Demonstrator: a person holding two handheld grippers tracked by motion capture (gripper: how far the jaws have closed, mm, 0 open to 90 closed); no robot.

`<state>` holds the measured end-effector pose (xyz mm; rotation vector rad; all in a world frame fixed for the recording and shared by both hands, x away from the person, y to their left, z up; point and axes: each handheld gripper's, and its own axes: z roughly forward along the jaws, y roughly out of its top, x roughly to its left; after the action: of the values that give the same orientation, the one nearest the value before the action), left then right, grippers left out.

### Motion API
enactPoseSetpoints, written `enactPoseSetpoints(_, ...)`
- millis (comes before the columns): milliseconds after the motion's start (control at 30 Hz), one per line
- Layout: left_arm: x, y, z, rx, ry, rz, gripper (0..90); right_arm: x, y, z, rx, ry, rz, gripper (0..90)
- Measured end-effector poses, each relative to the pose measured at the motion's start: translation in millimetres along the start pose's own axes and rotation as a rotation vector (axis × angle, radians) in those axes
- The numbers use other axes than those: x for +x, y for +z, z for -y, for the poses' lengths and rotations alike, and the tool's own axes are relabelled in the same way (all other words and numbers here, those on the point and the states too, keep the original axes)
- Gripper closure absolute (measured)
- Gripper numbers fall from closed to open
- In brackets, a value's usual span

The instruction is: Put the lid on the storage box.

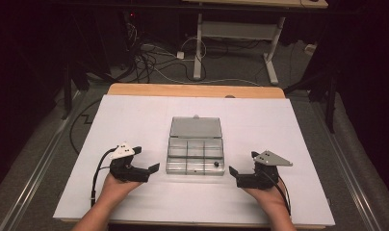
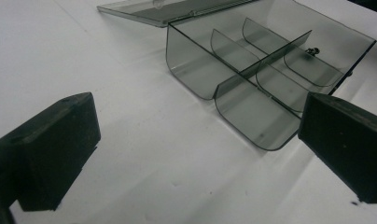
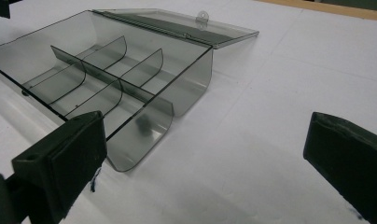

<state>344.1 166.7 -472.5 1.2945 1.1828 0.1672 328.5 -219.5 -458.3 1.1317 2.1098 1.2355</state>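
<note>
I rest my left gripper (image 1: 154, 168) and right gripper (image 1: 233, 172) on the white tabletop (image 1: 135, 120), one each side of the clear compartment box (image 1: 196, 156), both with jaws spread wide and empty. The box sits centred between them, its lid (image 1: 196, 127) folded flat behind, so either gripper can reach its compartments.

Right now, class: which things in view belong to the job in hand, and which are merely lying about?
In the job:
- clear compartment box, lid folded back
- small dark item in one compartment
- left tool, open
- right tool, open

Lying about:
- cables on the floor
- far desk frame
</note>
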Motion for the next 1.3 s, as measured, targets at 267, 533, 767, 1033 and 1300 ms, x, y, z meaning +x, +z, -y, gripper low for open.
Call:
enactPoseSetpoints(267,-9.4,14.9,-8.3,0.007,0.003,0.026,0.0,-6.3,9.8,-6.7,0.001,0.017,0.004,0.4)
enactPoseSetpoints(533,-9.8,30.6,-20.5,-0.003,-0.019,0.021,0.0,-7.8,17.3,-20.3,-0.003,0.019,-0.006,0.4)
enactPoseSetpoints(767,-8.8,46.7,-34.6,-0.01,-0.052,0.018,0.0,-9.9,27.1,-35.3,-0.011,0.022,0.003,0.4)
enactPoseSetpoints(1033,-4.5,63.9,-42.9,-0.005,-0.058,0.006,0.0,-13.4,42.9,-48.4,0.003,0.028,0.001,0.4)
enactPoseSetpoints(1300,1.6,79.2,-48.9,-0.008,-0.084,0.008,0.0,-17.1,61.6,-54.3,0.02,0.037,-0.008,0.4)
